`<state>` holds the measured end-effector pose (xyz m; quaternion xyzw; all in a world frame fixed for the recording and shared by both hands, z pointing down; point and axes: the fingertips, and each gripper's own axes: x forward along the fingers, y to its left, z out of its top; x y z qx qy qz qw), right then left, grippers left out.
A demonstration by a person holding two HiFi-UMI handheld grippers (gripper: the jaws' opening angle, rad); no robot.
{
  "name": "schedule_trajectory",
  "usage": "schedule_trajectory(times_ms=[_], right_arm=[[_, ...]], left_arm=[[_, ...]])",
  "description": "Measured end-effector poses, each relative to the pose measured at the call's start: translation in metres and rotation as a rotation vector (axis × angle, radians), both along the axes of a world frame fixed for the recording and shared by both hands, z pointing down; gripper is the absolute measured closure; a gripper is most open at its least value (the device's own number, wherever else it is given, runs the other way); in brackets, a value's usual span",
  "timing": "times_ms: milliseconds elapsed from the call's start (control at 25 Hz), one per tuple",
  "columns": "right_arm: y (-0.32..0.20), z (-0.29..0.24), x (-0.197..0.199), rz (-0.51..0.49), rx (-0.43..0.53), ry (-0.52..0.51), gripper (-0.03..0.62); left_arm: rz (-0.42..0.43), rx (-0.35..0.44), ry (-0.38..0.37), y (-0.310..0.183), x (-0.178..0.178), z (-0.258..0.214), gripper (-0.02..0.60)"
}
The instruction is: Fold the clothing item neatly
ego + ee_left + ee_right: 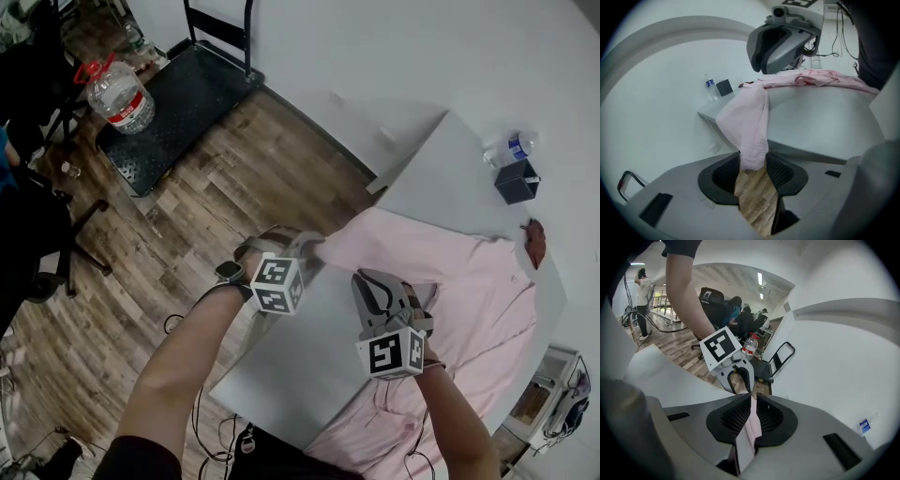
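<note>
Pink cloth, the garment (459, 272) (a long-sleeved top, I'd guess), sprawls across the white table (300, 366). At the table's left edge the left gripper (752, 164) pinches the end of one sleeve, jaws half apart around the bunched fabric, which stretches out over the wooden floor (234, 169). Just to its right the right gripper (752, 414) is nipped almost closed on a thin fold. The body lies rightward of both — so the sleeve must travel right, and the left hand is best placed to carry it.
</note>
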<state>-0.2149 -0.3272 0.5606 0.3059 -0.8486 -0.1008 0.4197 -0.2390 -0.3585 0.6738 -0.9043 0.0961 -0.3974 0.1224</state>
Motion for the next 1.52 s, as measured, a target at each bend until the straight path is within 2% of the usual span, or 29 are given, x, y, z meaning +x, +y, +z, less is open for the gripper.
schedule_trajectory(times_ms=[80,160,280,360,440,520,680,760,1000,1280,1400,1520], right_arm=[[0.003,-0.003,0.001,0.018,-0.003,-0.015,0.562],[0.007,-0.007,0.005,0.043,-0.006,-0.027,0.562],[0.012,-0.011,0.016,0.112,-0.033,-0.059,0.562],[0.015,-0.015,0.028,0.185,-0.070,-0.108,0.562],[0.020,-0.023,0.045,0.279,-0.103,-0.173,0.562],[0.030,-0.034,0.065,0.358,-0.121,-0.227,0.562],[0.065,-0.055,0.114,0.468,-0.123,-0.270,0.562],[0.084,-0.063,0.143,0.531,-0.114,-0.286,0.562],[0.146,-0.079,0.229,0.752,-0.083,-0.384,0.562],[0.214,-0.089,0.300,0.906,-0.030,-0.440,0.562],[0.234,-0.091,0.319,0.947,-0.017,-0.463,0.562],[0.250,-0.091,0.332,0.971,-0.014,-0.481,0.562]], left_arm=[[0.010,0.036,0.000,-0.004,0.002,-0.001,0.494],[0.016,0.092,-0.027,-0.012,-0.002,-0.005,0.557],[0.041,0.210,-0.098,-0.024,-0.013,-0.020,0.563],[0.092,0.313,-0.158,-0.028,-0.016,-0.039,0.565],[0.185,0.427,-0.238,-0.031,-0.013,-0.059,0.565],[0.312,0.519,-0.323,-0.030,-0.005,-0.079,0.565],[0.637,0.655,-0.490,-0.017,0.027,-0.110,0.565],[0.781,0.723,-0.541,-0.010,0.051,-0.126,0.565],[1.036,0.774,-0.515,0.040,0.153,-0.152,0.565],[1.361,0.866,-0.510,0.127,0.254,-0.147,0.565],[1.454,0.886,-0.495,0.164,0.291,-0.142,0.564],[1.504,0.878,-0.483,0.194,0.319,-0.131,0.563]])
